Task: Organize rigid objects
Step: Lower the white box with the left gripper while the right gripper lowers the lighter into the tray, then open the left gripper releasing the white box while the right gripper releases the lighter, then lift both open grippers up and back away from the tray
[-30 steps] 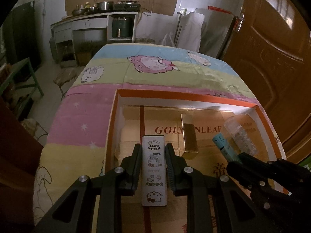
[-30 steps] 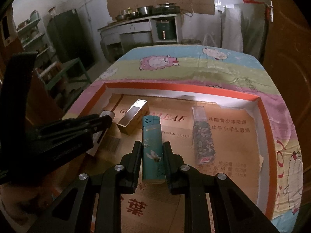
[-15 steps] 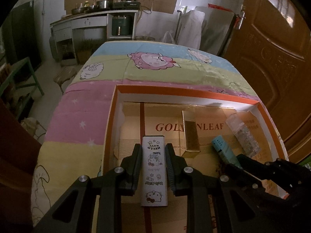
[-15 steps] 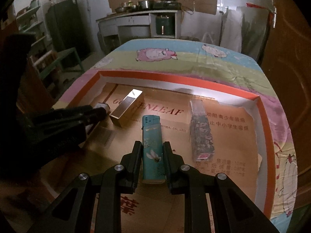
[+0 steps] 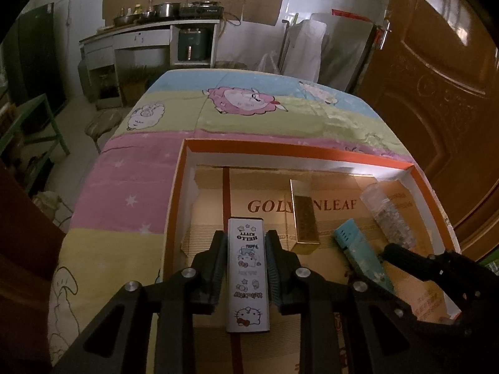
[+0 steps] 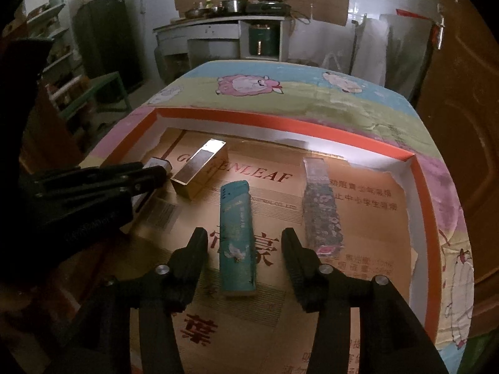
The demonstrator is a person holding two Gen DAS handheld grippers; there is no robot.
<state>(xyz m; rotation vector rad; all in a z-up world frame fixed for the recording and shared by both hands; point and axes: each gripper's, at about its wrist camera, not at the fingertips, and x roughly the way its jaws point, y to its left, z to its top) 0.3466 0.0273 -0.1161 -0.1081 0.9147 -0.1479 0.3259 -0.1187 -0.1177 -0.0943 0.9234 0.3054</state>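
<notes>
An orange-rimmed box (image 5: pixel 299 149) lined with cardboard lies on the bed; its rim also shows in the right wrist view (image 6: pixel 280 124). My left gripper (image 5: pixel 246 240) is shut on a white Hello Kitty lighter (image 5: pixel 248 265) over the box's left part. My right gripper (image 6: pixel 244 237) is open, its fingers either side of a teal lighter (image 6: pixel 237 233) that lies flat on the cardboard; that lighter also shows in the left wrist view (image 5: pixel 358 252). A gold lighter (image 6: pixel 199 168) and a floral lighter (image 6: pixel 321 205) lie in the box.
The box sits on a pastel sheep-print bedspread (image 5: pixel 237 115). A brown wooden door (image 5: pixel 436 87) stands at the right. A white counter with pots (image 5: pixel 149 31) is at the far wall. A green frame (image 5: pixel 28 124) stands at the left.
My right gripper has opened and let go of the teal lighter, which now lies on the cardboard. My left gripper still holds the Hello Kitty lighter.
</notes>
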